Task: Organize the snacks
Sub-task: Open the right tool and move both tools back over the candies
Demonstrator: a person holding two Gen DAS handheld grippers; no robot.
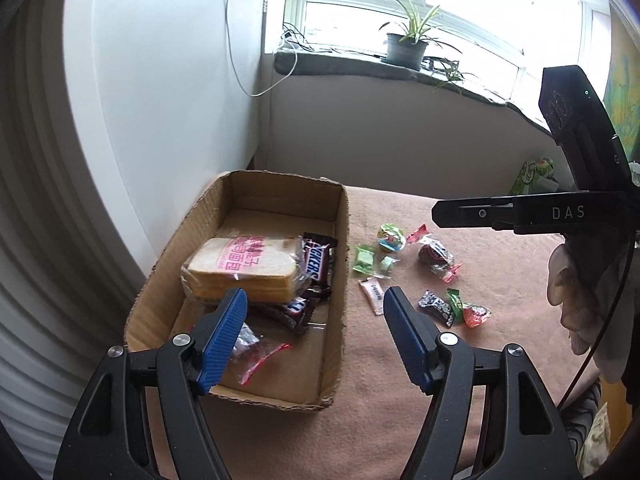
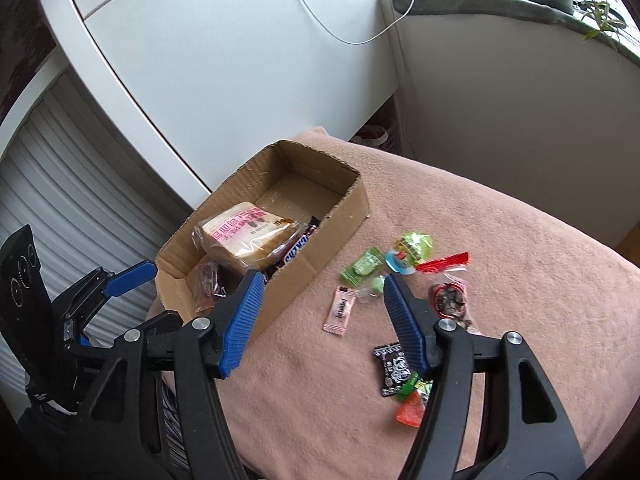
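Both the left gripper (image 1: pixel 314 316) and right gripper (image 2: pixel 322 300) hover with jaws apart, empty. Loose candies (image 2: pixel 366 266) lie on the table right of the cardboard box (image 2: pixel 320 258). They look light, crinkly and slippery; pinching across a wrapper's middle seems best.

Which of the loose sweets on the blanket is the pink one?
The flat pink sachet with dark lettering, lying closest to the cardboard box. The others near it are green, red-edged or black.
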